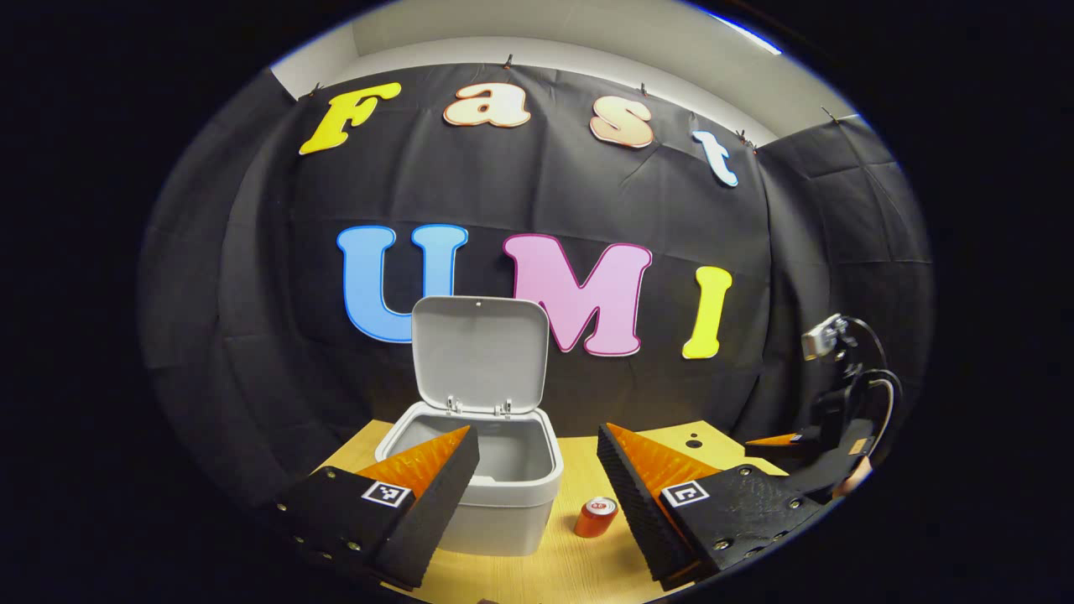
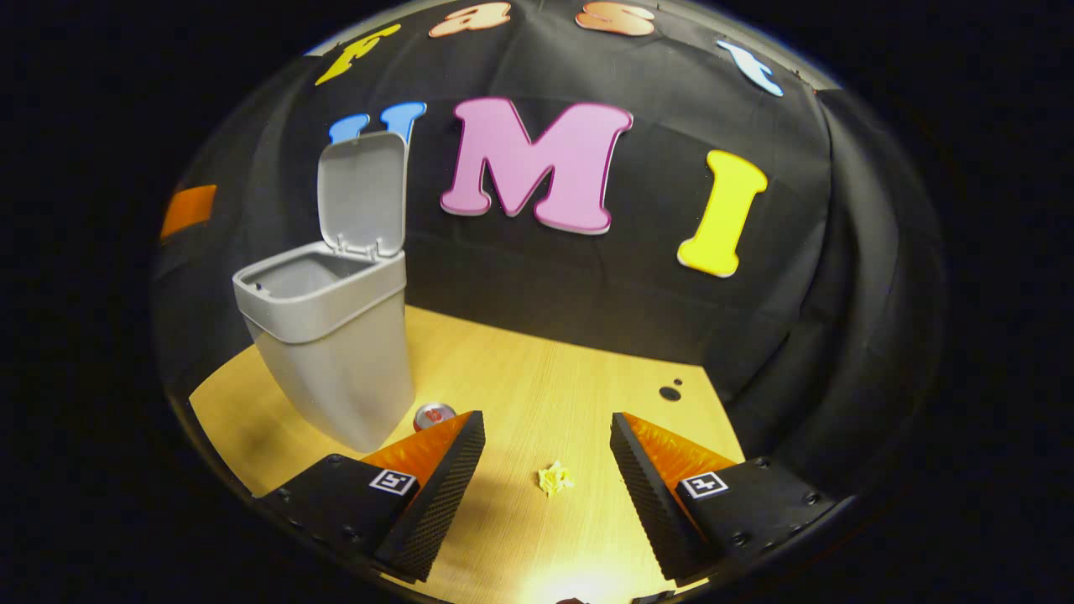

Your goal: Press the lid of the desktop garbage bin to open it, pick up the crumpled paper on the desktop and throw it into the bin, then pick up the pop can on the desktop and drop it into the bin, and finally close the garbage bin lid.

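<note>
The grey bin [image 1: 503, 482] stands on the wooden desk with its lid [image 1: 480, 344] swung up and open. A red pop can [image 1: 596, 517] stands upright just right of the bin. My left gripper [image 1: 537, 491] hovers open in front of the bin's mouth, nothing between its fingers. In the right gripper view, the bin [image 2: 331, 335] is at the left with its lid [image 2: 362, 193] up, and the can [image 2: 434, 415] peeks out behind the left finger. A small crumpled yellow paper [image 2: 555, 478] lies on the desk between the fingers of my open right gripper [image 2: 547, 478], which is above it.
The right gripper [image 1: 797, 445] and a hand holding it, with a cable, show at the far right of the left gripper view. Two small dark holes [image 2: 669, 392] mark the desk [image 2: 545, 377] near its back right edge. The black cloth wall stands close behind the bin.
</note>
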`<state>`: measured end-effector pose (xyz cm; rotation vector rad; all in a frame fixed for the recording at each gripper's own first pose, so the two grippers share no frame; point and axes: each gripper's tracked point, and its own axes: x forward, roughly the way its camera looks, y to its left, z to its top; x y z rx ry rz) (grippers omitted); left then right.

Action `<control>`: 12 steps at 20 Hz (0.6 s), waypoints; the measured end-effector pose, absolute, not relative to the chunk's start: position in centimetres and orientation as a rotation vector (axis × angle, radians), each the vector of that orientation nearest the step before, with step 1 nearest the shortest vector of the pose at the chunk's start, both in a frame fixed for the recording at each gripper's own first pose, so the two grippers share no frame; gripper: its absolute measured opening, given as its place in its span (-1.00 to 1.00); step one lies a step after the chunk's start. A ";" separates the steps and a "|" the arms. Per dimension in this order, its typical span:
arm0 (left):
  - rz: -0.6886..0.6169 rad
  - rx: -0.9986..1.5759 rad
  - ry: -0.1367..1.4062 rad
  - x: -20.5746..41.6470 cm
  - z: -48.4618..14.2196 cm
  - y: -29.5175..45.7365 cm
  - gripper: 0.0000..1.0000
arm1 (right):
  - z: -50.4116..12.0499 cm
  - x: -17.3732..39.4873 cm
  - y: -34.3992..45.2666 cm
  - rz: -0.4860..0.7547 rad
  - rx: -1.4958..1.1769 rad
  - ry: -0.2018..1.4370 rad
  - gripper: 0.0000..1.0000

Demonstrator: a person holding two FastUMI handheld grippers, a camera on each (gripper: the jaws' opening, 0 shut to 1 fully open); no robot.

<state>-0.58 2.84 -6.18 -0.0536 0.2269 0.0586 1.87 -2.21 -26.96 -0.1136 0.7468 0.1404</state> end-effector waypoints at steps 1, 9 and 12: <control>0.071 -0.054 0.238 -0.8 -6.5 3.1 0.86 | -28.5 1.7 -2.5 0.140 -0.103 0.807 0.96; 0.188 -0.064 0.326 -2.6 -9.3 5.5 0.87 | -38.7 1.8 -2.9 0.175 -0.080 1.106 0.97; 0.220 -0.024 0.360 -3.5 -10.3 6.0 0.86 | -42.0 2.0 -3.6 0.177 -0.135 1.176 0.97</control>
